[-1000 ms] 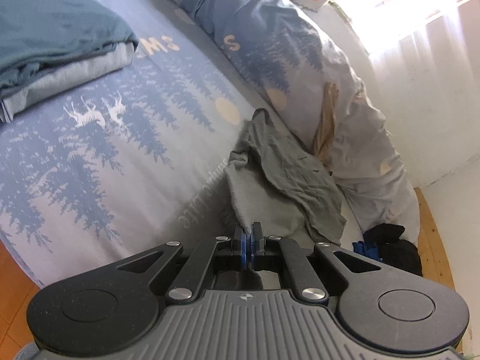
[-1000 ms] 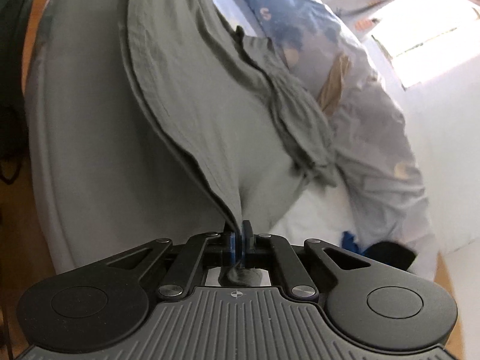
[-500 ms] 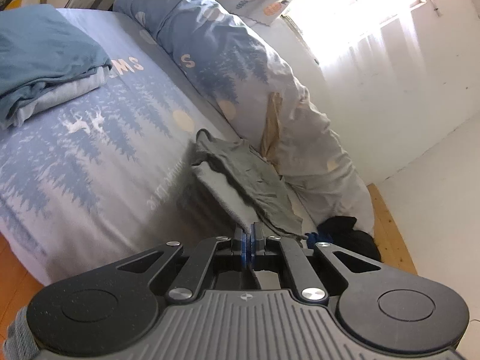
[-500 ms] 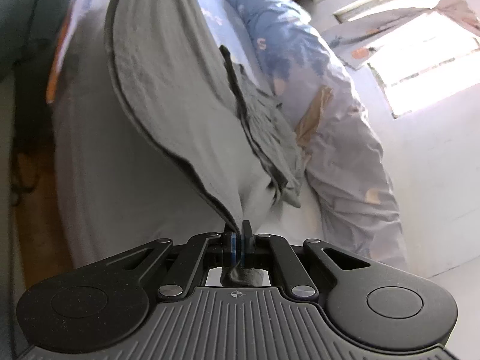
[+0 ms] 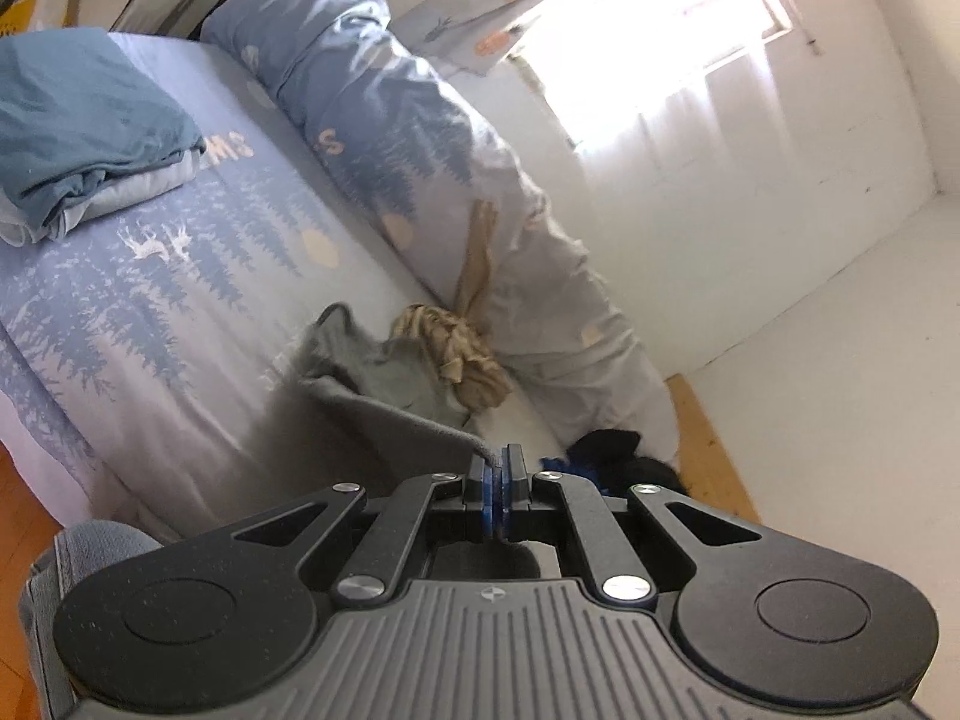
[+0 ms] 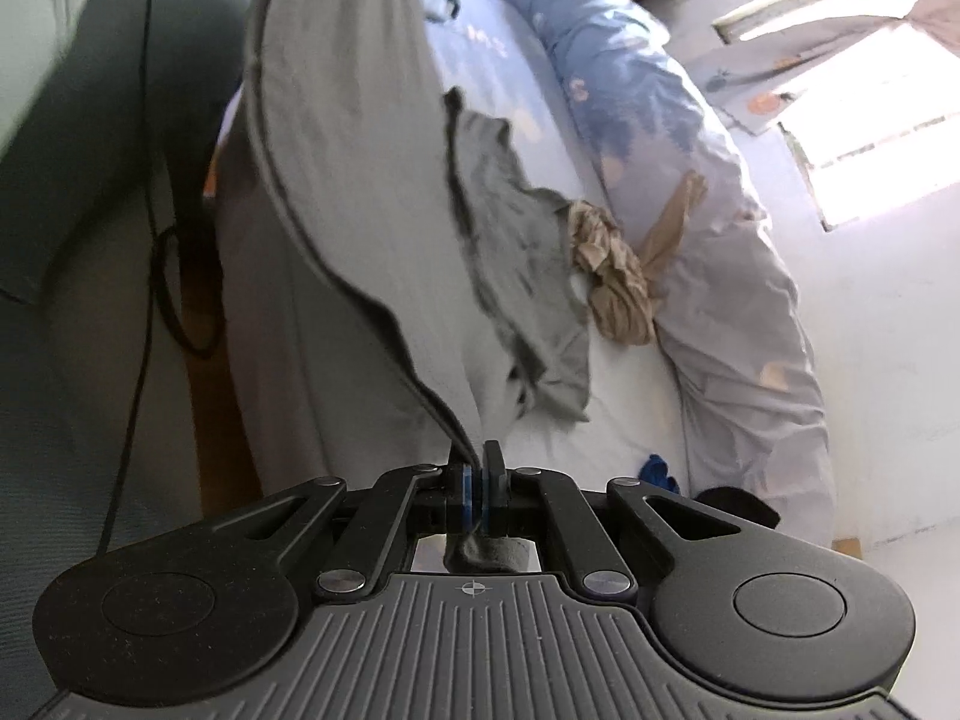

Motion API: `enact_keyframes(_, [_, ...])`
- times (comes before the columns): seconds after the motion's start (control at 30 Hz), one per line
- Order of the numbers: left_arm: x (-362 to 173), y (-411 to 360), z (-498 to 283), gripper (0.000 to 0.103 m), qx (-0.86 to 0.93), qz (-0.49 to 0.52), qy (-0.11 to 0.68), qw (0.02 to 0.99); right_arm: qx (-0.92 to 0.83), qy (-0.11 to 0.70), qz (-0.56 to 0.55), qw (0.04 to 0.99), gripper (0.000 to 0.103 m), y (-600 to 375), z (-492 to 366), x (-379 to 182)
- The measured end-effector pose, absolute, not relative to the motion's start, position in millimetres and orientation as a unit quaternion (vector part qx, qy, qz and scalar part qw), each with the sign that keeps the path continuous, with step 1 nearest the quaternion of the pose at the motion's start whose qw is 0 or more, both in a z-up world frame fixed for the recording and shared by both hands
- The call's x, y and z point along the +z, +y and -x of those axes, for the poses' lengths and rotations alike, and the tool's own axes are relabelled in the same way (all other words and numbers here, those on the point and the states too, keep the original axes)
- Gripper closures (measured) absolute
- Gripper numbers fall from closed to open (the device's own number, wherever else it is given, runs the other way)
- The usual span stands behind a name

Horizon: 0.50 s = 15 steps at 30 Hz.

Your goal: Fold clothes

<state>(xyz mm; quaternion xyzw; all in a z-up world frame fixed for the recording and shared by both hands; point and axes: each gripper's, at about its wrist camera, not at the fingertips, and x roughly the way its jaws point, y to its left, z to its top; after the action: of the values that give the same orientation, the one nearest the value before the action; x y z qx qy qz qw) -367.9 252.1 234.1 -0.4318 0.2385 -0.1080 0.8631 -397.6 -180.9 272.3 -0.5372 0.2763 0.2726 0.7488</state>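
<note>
Left wrist view: left tool [image 5: 497, 461] clamped on a corner of the grey garment [image 5: 384, 402], which trailed over the bed [image 5: 180, 276]. Right wrist view: right tool [image 6: 474, 461] clamped on the garment's dark-piped hem, cloth raised above the mattress. Also listed: beige garment [image 5: 462, 354], crumpled just beside the grey one; rolled duvet [image 5: 384, 138]; folded blue pile [image 5: 84, 120] near the bed's far end.

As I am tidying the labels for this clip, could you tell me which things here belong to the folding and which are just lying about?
In the job:
grey garment
left gripper
right gripper

Lying about:
beige garment
folded blue pile
rolled duvet
dark clothes
</note>
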Motion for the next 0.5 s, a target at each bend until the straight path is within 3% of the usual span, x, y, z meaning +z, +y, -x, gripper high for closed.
enact_keyframes(0.33, [253.9, 251.7, 399.7, 0.097, -0.108, 0.468, 0.199, 0.855, 0.269, 0.284, 0.488, 0.78, 0.099, -195.7, 422.3, 334.2])
enact_keyframes(0.5, [231.6, 250.1, 351.4, 0.097, -0.085, 0.483, 0.242, 0.837, 0.273, 0.301, 0.465, 0.787, 0.099, -201.2, 377.9, 312.8])
